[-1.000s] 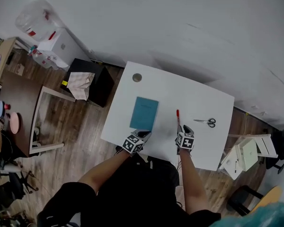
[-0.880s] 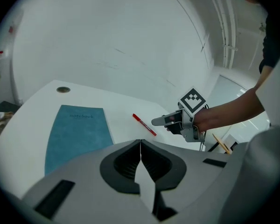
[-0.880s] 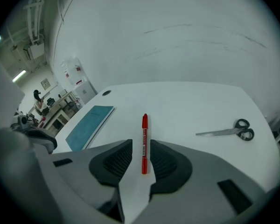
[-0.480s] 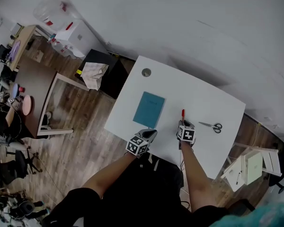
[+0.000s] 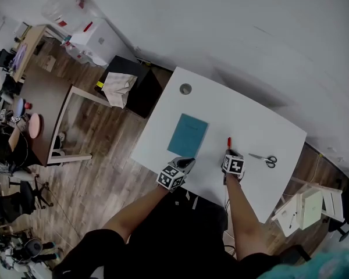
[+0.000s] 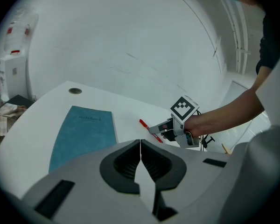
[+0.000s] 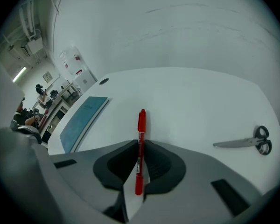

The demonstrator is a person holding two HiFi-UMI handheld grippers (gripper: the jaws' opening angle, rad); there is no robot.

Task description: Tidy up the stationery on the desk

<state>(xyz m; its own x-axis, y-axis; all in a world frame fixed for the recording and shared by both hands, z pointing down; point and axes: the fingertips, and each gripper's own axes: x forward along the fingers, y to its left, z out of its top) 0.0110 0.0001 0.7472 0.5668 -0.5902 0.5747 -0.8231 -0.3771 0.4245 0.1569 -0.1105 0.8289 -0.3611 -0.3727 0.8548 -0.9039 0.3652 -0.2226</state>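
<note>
A red pen is clamped between the jaws of my right gripper, its capped end pointing away over the white desk. From the head view the red pen sticks out ahead of the right gripper. A teal notebook lies flat left of it, also in the left gripper view as the teal notebook. My left gripper is shut with nothing in it, just in front of the notebook's near edge. Scissors lie to the right on the desk.
The desk has a round grommet hole at its far left corner. A black cabinet with cloth on it stands left of the desk. White shelving sits at the right. A wall runs behind the desk.
The right gripper with the pen has shifted slightly right and forward in the head view; the head camera has moved, so the whole desk sits further right. The left gripper stays near the notebook.
</note>
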